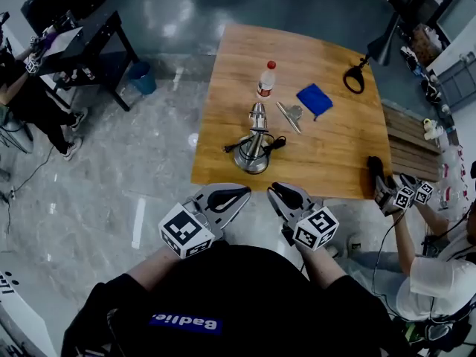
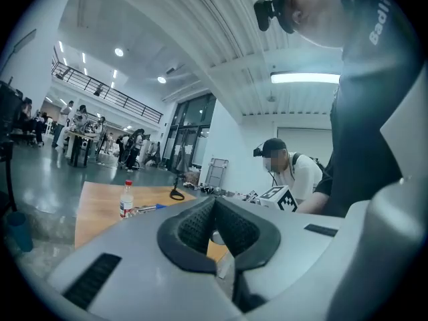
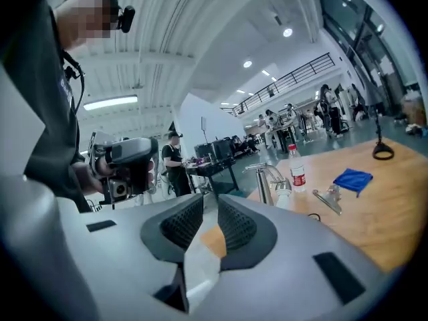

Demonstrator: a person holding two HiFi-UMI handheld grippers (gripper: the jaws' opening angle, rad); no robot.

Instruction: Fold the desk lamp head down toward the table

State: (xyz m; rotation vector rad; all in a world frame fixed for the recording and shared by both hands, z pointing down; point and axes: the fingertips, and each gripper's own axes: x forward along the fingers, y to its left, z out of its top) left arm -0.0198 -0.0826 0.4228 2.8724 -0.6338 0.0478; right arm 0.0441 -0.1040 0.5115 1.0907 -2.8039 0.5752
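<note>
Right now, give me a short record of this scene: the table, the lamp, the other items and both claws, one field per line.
Surface: wooden table
Lamp: silver desk lamp, near the table's front edge, black cord by its base
Other items: red-capped bottle, blue cloth, silver metal tool, black loop
Left claw: short of the table, jaws together, empty
Right claw: short of the table, jaws slightly apart, empty
</note>
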